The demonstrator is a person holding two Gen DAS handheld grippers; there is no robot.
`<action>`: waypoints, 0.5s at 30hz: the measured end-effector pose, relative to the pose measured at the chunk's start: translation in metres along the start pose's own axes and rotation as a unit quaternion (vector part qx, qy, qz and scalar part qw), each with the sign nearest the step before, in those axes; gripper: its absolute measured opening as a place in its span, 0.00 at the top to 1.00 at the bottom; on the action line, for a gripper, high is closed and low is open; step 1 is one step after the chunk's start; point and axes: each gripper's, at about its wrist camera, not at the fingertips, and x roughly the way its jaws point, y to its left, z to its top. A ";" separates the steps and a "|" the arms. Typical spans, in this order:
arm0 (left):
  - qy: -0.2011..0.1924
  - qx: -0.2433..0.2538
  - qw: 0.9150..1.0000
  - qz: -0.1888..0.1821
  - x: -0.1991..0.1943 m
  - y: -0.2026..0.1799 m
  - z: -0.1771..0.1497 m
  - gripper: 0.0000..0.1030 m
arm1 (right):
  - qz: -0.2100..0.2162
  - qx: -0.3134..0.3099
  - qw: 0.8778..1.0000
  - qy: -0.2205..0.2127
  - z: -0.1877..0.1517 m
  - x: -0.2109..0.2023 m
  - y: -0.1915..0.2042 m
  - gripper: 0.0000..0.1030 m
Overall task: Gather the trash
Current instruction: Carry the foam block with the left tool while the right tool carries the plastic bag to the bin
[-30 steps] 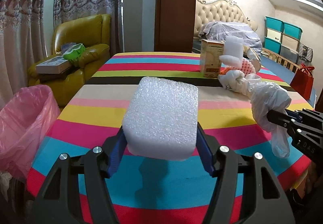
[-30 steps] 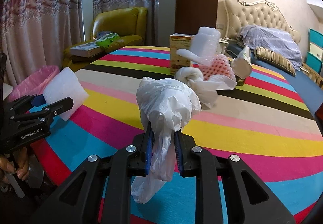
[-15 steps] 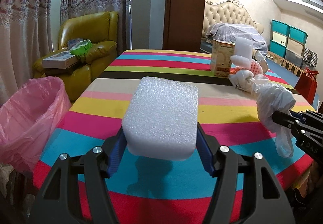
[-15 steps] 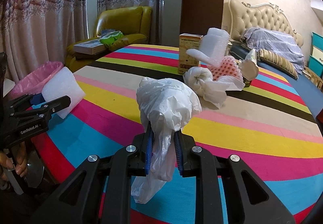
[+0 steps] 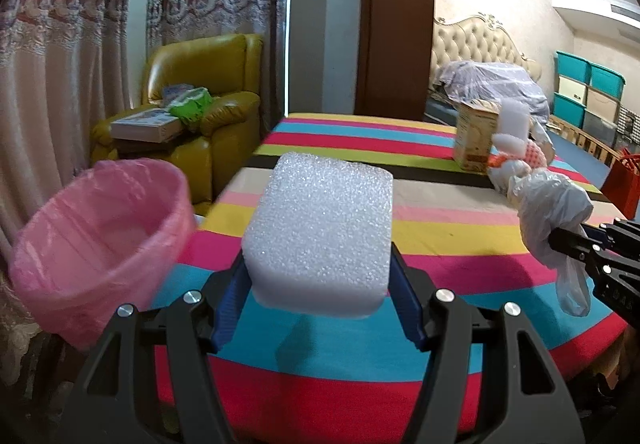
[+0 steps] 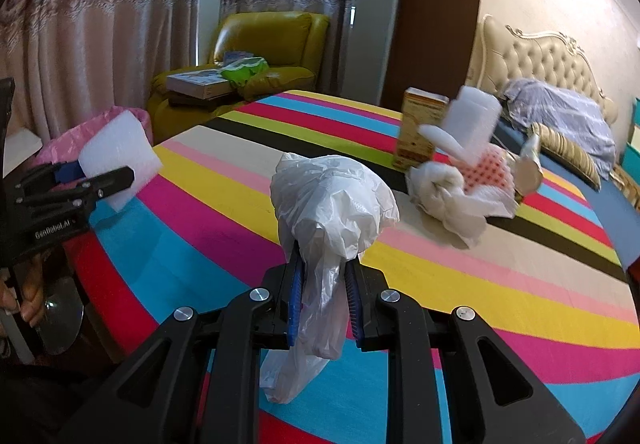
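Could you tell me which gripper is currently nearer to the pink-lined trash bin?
Left. The left gripper, holding the foam block, sits just beside the pink-lined trash bin at the table's edge. The right gripper, clamping the white plastic bag, is farther along the table.

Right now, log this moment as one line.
left gripper: foam block | right gripper: plastic bag | pink bin: beside table
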 end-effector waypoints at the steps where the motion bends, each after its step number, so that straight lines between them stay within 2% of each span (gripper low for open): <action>1: -0.003 -0.002 1.000 0.004 -0.002 0.005 0.001 0.39 | 0.002 -0.004 1.000 0.000 0.002 0.001 0.004 0.79; 10: -0.031 -0.033 0.998 0.047 -0.020 0.061 0.012 0.39 | 0.026 -0.051 0.998 -0.001 0.020 0.012 0.045 0.79; 15: -0.039 -0.059 0.995 0.067 -0.026 0.096 0.019 0.39 | 0.054 -0.070 0.996 -0.005 0.035 0.020 0.070 0.79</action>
